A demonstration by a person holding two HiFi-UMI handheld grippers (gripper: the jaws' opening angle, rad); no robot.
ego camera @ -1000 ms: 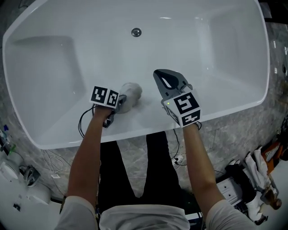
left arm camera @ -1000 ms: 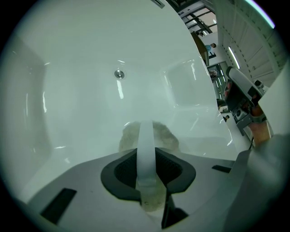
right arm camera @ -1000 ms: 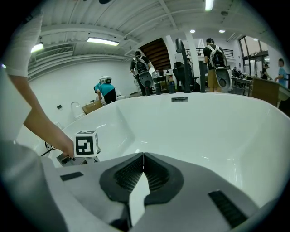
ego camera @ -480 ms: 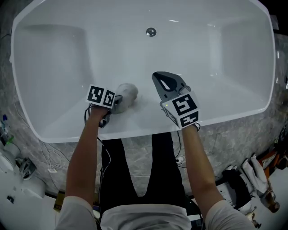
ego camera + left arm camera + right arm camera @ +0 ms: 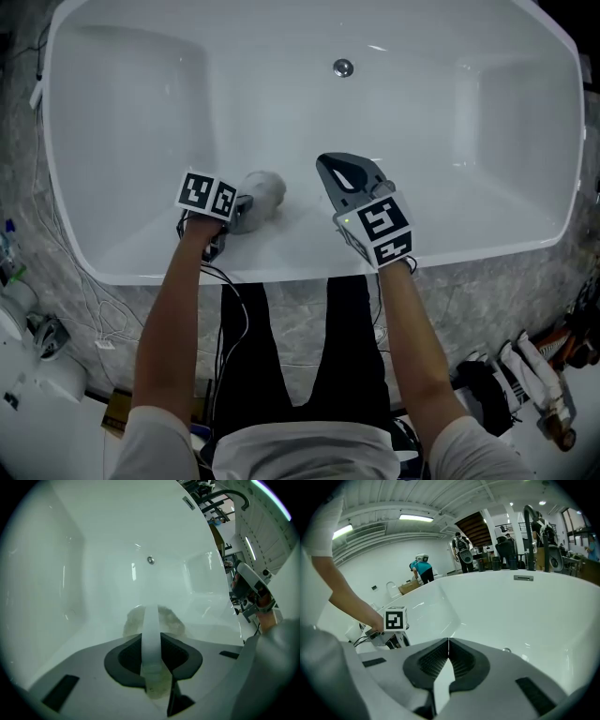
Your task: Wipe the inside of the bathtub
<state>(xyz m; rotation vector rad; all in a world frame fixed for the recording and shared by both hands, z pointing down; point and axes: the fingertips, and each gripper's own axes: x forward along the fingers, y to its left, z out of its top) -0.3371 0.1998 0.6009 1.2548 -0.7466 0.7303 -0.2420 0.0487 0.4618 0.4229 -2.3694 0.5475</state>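
The left gripper (image 5: 241, 209) was clamped on a wad of grey cloth (image 5: 260, 197), and the cloth was pressed against the near sloping wall of the white bathtub (image 5: 122, 131), just inside the front rim. In the left gripper view the cloth bulged out past the jaw tips and onto the tub surface, so the cloth rather than the gripper seemed to be what met the enamel. The right gripper (image 5: 339, 167) was closed on nothing, with its jaws meeting in a thin line. It hung over the tub just beside the cloth, to its right, and touched nothing.

The step in hand looked like wiping the near wall. Doing it well would probably mean holding the grip firm so the wad did not slip out, keeping the cloth flat on the slope under steady pressure, and overlapping the strokes. The hard jaw tips should stay off the enamel. The floor around the drain (image 5: 343, 67) lay well apart from the cloth, as did the far wall and both ends, and they appeared to be waiting for their turn.
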